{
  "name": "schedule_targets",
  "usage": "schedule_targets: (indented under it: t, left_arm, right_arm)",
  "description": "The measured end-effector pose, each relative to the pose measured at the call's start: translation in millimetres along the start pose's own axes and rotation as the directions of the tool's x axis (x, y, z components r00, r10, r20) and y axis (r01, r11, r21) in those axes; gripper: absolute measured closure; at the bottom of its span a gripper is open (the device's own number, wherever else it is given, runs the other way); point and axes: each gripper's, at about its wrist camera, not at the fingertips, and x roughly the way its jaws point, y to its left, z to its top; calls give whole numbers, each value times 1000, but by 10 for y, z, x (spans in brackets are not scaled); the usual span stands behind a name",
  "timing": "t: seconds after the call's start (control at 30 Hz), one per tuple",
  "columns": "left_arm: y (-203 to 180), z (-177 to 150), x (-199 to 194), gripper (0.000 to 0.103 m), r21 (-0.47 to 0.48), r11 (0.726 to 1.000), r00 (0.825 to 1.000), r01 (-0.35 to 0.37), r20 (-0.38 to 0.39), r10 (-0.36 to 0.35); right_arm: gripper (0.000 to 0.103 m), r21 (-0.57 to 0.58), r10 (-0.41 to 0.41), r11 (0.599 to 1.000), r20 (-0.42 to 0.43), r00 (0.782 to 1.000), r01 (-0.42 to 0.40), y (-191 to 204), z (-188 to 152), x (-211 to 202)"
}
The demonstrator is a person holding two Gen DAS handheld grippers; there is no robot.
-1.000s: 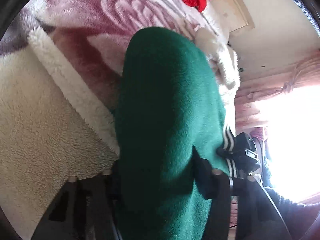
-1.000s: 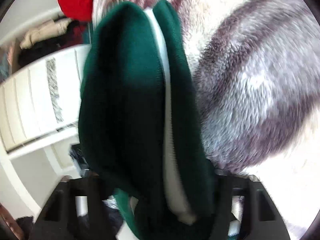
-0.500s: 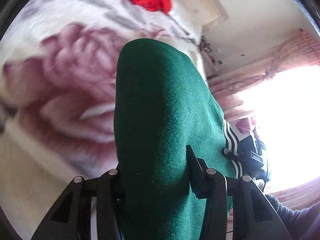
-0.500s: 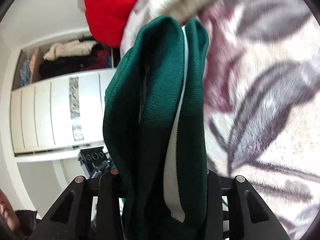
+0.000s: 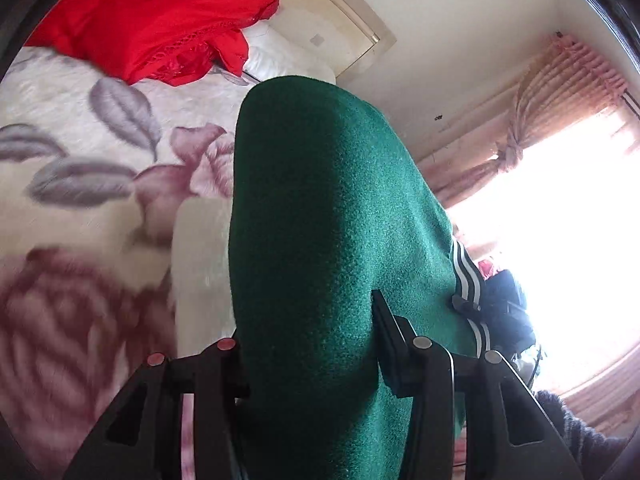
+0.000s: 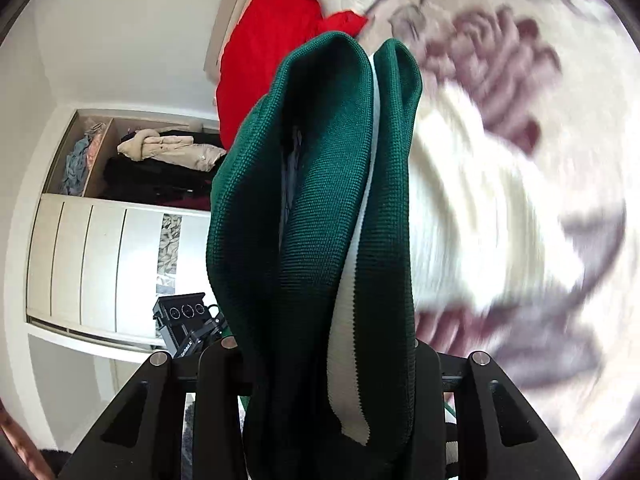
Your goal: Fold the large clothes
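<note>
Left wrist view: floral blanket (image 5: 80, 184) covers the bed under everything, blurred. Red garment (image 5: 160, 16) lies at the far end near the headboard. Green garment (image 5: 328, 216), the task item, is off the bed, bunched thick between both grippers. Left gripper (image 5: 308, 344) is clenched on a fat fleece fold; right gripper (image 6: 320, 352) is clamped on the ribbed green hem with its white stripe (image 6: 352, 320).

Risks, as judged: both holds sit on bulky, multi-layer bunches, so inner layers could slide out and the piece drop unevenly onto the blanket. Hanging fabric below is hidden, so it may drag or snag on the fluffy pile and crease the fold. Laying it down close to the red garment could tangle the two. The striped cuff (image 5: 468, 276) near the left fingers could get tucked into the wrong layer.
</note>
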Motion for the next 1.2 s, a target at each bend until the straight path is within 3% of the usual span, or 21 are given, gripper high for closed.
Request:
schedule_targets:
  t: [0.13,0.23,0.33,0.4,0.53,0.57,0.6,0.63,0.7,0.73,0.77,0.8,0.83,0.87,0.9,0.97,1.07,1.13,1.2]
  left_arm:
    - [583,12,721,62,-31,998,997,-53,-64,51]
    - [888,-143,1028,58,-27,997,992,-68,-111,64]
    - [857,-95,1059,54,-45,998,991,-48,-129,42]
    - [743,-55,1021,52,-31,996,984,-85,-157,79]
    - [460,-1,883,51,14,978,957,-209,-204,208]
    - [351,-31,818,50,42,965,944,-258,-202,261]
    - [341,-55,782,49,58,957,937,-285,-196,290]
    - [252,-96,731,45,85,942,925,-326,-178,336]
    - [48,-193,574,23,142,903,900,-406,-110,422]
    - [-3,-214,543,10,158,889,891,-430,-87,446]
    - [-105,-266,480,5,179,870,879,-459,-51,474]
    - [-170,-300,443,4,198,848,863,-492,-17,505]
    - [-283,-363,390,3,223,807,830,-547,20,557]
    - [-326,-387,375,2,228,786,813,-574,39,582]
    - [-369,-406,358,1,233,765,794,-600,58,605]
    - [-532,-469,268,0,244,731,766,-637,93,637]
    - [-778,-550,139,0,260,667,710,-698,128,693]
    - [-919,-577,34,0,261,659,702,-706,129,701]
    - [-1070,-605,-95,0,248,668,707,-702,126,696]
  right_arm:
    - [62,16,-36,999,-40,999,37,-565,758,316]
    - [62,44,-101,993,-95,990,106,-1034,975,590]
    - [58,65,-132,988,-118,984,140,-1316,1059,696]
    - [41,48,-179,981,-112,977,186,-1314,1083,691]
    - [30,51,-326,942,-90,941,331,-1036,953,526]
    - [30,19,-384,922,-71,921,386,-924,890,486]
    - [22,-20,-440,898,-45,897,439,-776,801,391]
    - [16,-70,-519,853,-19,855,516,-623,676,326]
    - [11,-123,-613,782,24,790,611,-441,459,271]
    - [11,-142,-660,739,42,750,658,-388,333,283]
    - [11,-153,-707,692,54,705,706,-362,212,315]
    - [11,-156,-736,661,60,675,734,-367,124,359]
    - [10,-154,-782,607,58,620,780,-390,18,407]
    - [5,-150,-808,575,52,587,804,-443,-65,483]
    - [1,-144,-821,557,54,568,818,-449,-134,512]
    - [0,-132,-870,475,80,487,870,-334,-285,521]
    - [0,-121,-886,424,151,439,898,7,-498,446]
    - [0,-114,-885,402,204,417,908,338,-641,343]
    - [0,-116,-878,394,246,411,912,644,-767,227]
